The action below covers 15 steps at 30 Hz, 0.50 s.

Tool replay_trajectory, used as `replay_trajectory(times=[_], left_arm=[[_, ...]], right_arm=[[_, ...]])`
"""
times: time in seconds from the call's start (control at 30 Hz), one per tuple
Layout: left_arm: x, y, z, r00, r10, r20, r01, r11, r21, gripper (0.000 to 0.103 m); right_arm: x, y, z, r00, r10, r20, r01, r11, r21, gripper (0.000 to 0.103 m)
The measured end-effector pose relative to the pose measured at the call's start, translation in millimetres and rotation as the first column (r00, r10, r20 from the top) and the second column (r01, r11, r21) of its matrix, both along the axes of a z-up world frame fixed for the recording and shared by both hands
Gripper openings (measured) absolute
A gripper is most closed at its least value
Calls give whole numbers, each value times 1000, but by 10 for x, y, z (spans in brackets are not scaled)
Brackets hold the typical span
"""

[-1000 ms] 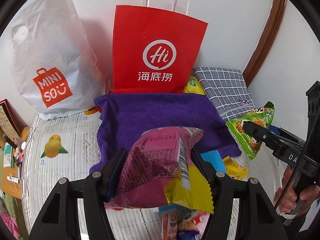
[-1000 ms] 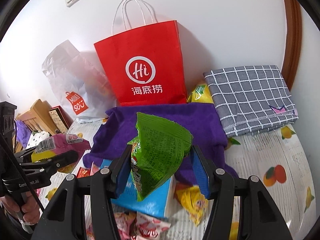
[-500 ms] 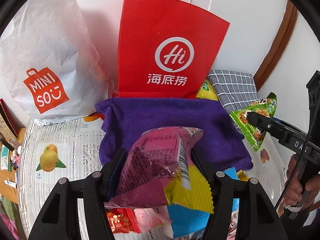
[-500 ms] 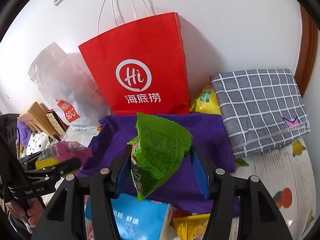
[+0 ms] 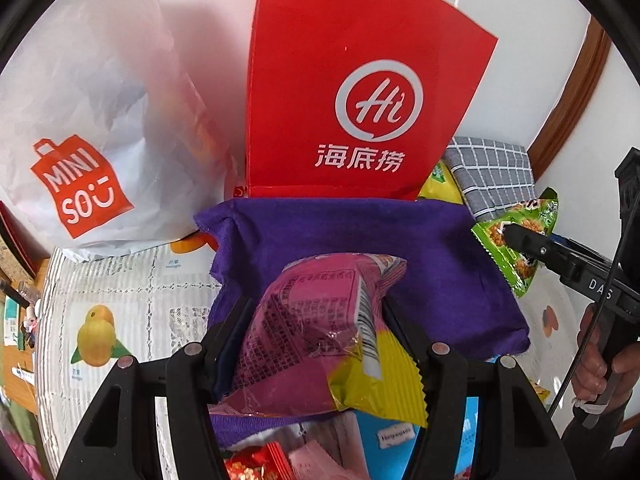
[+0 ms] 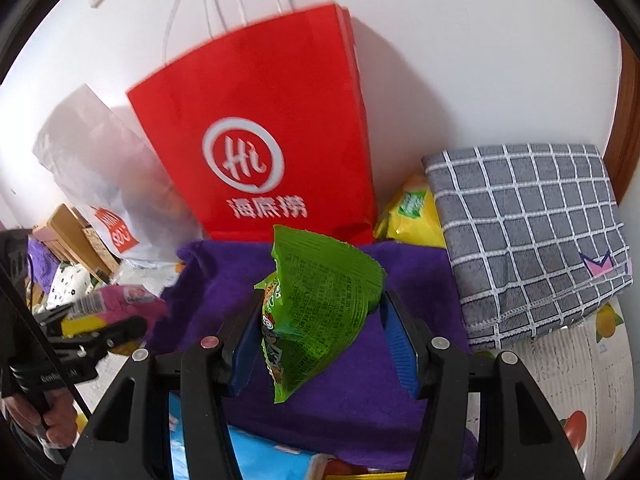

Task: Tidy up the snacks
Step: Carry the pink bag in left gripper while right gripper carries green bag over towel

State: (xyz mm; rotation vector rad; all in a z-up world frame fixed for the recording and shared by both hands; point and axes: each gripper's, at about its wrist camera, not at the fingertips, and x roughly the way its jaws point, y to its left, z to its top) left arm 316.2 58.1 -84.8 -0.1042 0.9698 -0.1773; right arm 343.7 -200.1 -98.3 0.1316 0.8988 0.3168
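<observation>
My left gripper [image 5: 316, 316] is shut on a pink and yellow snack packet [image 5: 320, 332], held above a purple cloth [image 5: 360, 236]. In the right wrist view my right gripper [image 6: 320, 312] is shut on a green snack packet [image 6: 316, 308] over the same purple cloth [image 6: 224, 272]. Each gripper shows in the other's view: the right one with the green packet [image 5: 516, 248] at the right edge, the left one with the pink packet [image 6: 116, 304] at the left edge. A red paper bag [image 5: 352, 92] [image 6: 260, 128] stands upright against the wall just behind the cloth.
A white MINISO bag [image 5: 92, 120] leans left of the red bag. A grey checked cloth [image 6: 528, 236] and a yellow packet [image 6: 412, 212] lie to the right. Several more snack packets, one a blue packet [image 6: 256, 456], lie on the fruit-print tablecloth [image 5: 112, 304] near the bottom edge.
Both grippers have moved forward toward the red bag and lower over the purple cloth, each still holding its packet. The bag now looms larger in both views.
</observation>
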Motion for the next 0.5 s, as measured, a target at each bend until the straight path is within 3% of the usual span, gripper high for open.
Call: replay_trajectory(times=[0.5], left_arm=[[182, -14, -275, 998, -19, -54, 19, 1000, -6, 61]], right_arm=[[172, -102, -345, 998, 5, -68, -9, 999, -47, 57]])
